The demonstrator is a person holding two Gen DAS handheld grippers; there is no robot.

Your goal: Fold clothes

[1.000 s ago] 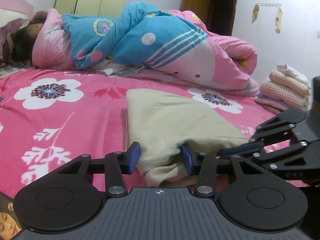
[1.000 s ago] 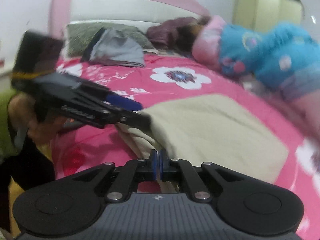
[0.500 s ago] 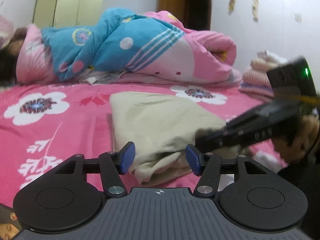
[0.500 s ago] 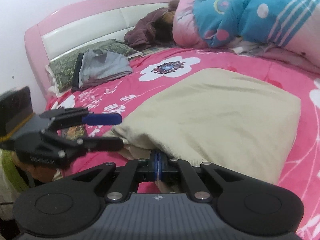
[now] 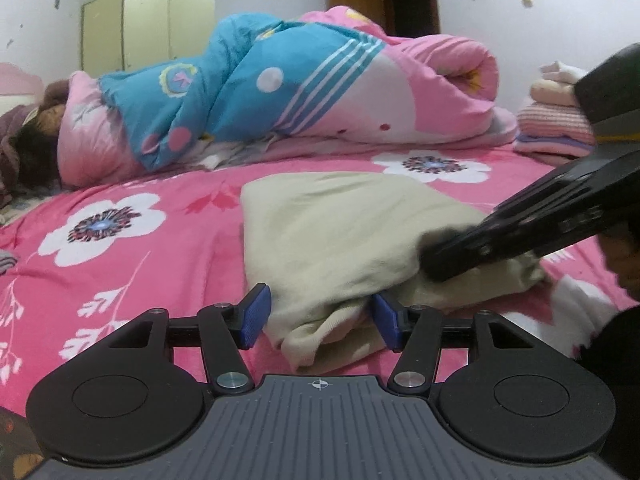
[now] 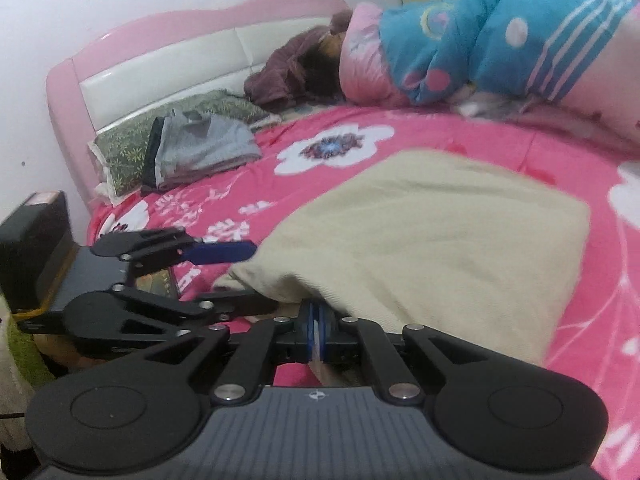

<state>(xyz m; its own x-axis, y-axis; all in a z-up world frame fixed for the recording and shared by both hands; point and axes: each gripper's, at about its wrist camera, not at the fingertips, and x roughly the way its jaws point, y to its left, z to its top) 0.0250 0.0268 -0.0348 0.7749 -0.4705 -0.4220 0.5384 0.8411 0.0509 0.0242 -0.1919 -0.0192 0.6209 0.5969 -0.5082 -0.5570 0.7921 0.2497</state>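
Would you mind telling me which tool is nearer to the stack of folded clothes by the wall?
The right tool. In the left wrist view it reaches in from the side where the stack of folded clothes sits, while the left tool is further away, at the beige garment's near corner.

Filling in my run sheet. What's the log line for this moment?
left gripper: open, astride beige garment corner | right gripper: shut on garment edge

text: none legible | labels: none | brands: none | numbers: none | signs: none
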